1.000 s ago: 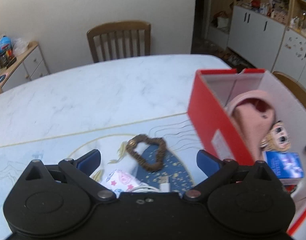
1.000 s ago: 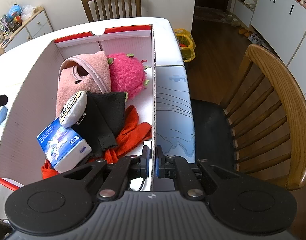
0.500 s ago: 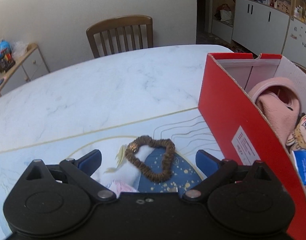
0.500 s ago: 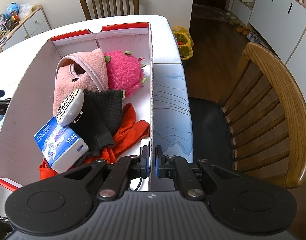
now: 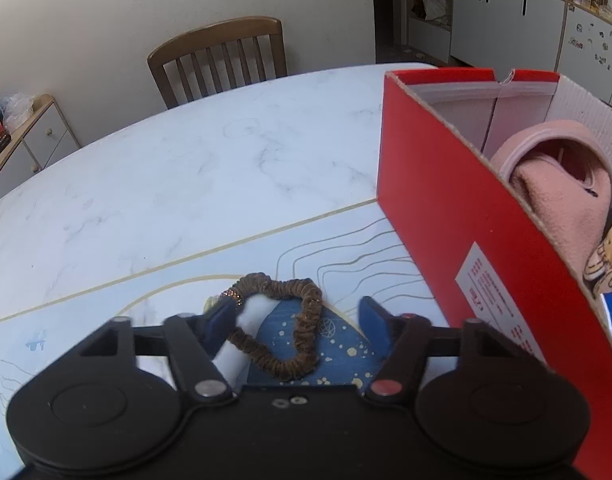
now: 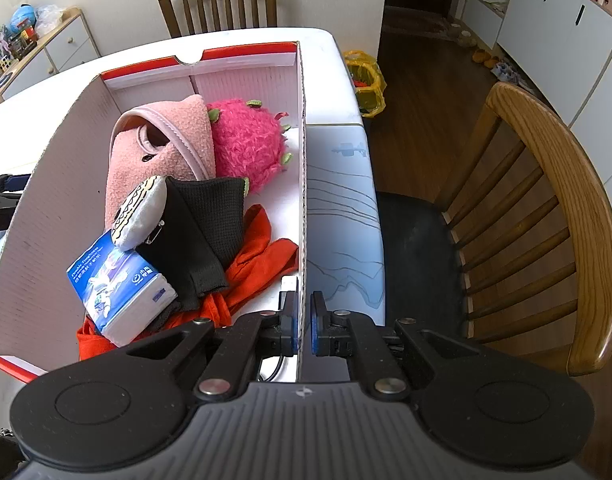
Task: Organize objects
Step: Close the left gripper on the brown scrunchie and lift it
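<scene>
While right hand-held gripper [image 6: 303, 322] clamps one box [image 6: 302, 184] wall, one scrunchie [image 5: 280, 330] lies outside.

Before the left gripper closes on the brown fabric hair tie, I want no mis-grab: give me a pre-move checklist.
1. Brown fabric hair tie lies between the left gripper fingers: ok; the jaws have just been closing.
2. Pads pressing it: not ok, a gap remains.
3. White roll under the tie could be caught too: not ok.
4. Right gripper clamps the red cardboard box wall: ok.
5. Room left in the box: ok.
</scene>
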Tool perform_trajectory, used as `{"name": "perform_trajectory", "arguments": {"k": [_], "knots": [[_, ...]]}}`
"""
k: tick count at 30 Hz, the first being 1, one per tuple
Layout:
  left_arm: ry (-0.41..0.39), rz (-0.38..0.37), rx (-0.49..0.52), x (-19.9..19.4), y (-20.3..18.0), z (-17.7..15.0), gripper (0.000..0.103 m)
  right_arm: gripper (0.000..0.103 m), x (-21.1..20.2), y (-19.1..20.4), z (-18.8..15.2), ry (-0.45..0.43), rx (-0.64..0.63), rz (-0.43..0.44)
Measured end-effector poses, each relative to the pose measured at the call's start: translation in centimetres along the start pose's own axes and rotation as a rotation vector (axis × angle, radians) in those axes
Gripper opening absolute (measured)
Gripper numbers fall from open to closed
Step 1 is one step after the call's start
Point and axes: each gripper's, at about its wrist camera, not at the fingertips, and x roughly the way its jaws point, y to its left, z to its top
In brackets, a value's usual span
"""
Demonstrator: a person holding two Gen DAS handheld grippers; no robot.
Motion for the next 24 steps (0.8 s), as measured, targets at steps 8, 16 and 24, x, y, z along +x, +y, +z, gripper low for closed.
{"name": "perform_trajectory", "arguments": {"k": [8, 16, 24], "knots": [[0.025, -0.007, 0.006, 0.6, 0.0, 0.0, 0.027, 0.006, 0.1, -0.1, 0.0, 0.002, 0.006, 0.002], [0.02, -0.004, -0.002, 0.1, 0.1, 0.0, 0.007, 0.006, 0.1, -0.1, 0.0, 0.002, 0.008, 0.003], [-0.023, -0.027, -0.062, -2.9, 1.6, 0.5, 0.006, 0.006, 0.1, -0.1, 0.1, 0.002, 0.011, 0.004]]}}
